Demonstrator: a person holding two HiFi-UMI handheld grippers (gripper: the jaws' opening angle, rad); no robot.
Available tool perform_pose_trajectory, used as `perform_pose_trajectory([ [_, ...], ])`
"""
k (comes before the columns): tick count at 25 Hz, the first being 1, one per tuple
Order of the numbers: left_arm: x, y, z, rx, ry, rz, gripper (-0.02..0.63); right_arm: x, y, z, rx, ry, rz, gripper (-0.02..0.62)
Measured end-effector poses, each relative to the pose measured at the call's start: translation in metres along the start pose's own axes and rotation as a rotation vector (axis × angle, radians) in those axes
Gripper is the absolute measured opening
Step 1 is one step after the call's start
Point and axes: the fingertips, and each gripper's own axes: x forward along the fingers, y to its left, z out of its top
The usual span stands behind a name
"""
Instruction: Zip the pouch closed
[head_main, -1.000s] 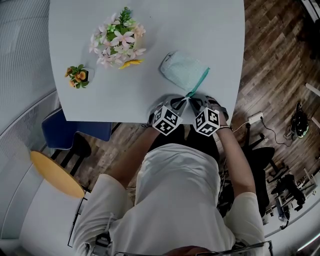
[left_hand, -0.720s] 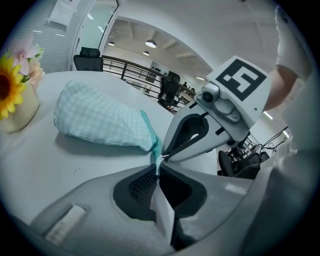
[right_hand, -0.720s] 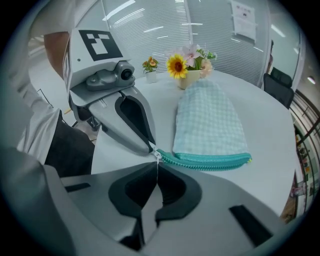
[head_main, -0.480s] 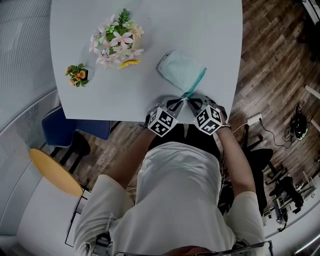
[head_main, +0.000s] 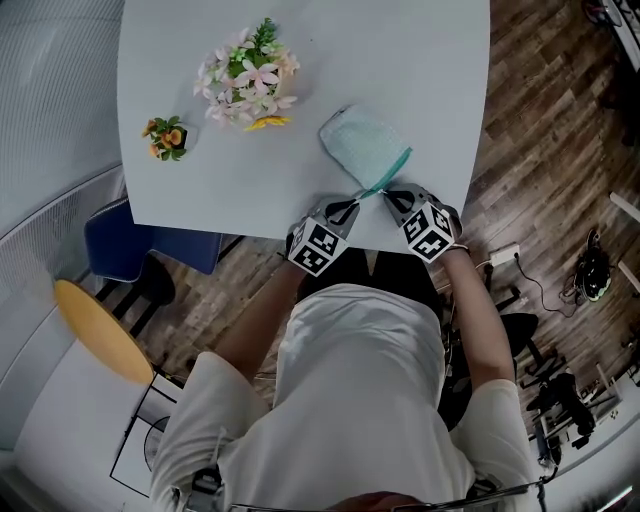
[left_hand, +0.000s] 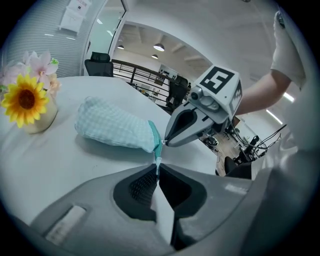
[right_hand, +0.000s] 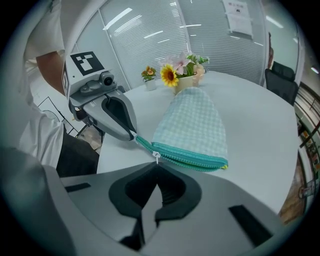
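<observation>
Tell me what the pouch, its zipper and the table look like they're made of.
The pouch: soft woven fabric, matte; pale green check weave, puffy shape. The zipper: teal tape, likely plastic teeth; its pull looks like pale metal or plastic. The table: smooth, white, slight sheen, maybe laminate.

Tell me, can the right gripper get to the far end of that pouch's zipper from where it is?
Probably yes. The right gripper is shut on the zipper pull at the near end, and only bare table lies beside the pouch up to the far end.
</observation>
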Motion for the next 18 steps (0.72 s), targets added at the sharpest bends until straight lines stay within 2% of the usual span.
perform_pose_trajectory([
  [8,-0.014,0.01,0.001,-0.025,-0.009,0.048,0.028,-0.009,-0.015,0.001,-0.002,-0.015,0.005,0.003],
  [18,-0.032,0.028,-0.015,-0.082,0.004,0.102,0.028,-0.016,-0.026,-0.009,0.023,-0.008,-0.009,0.003],
])
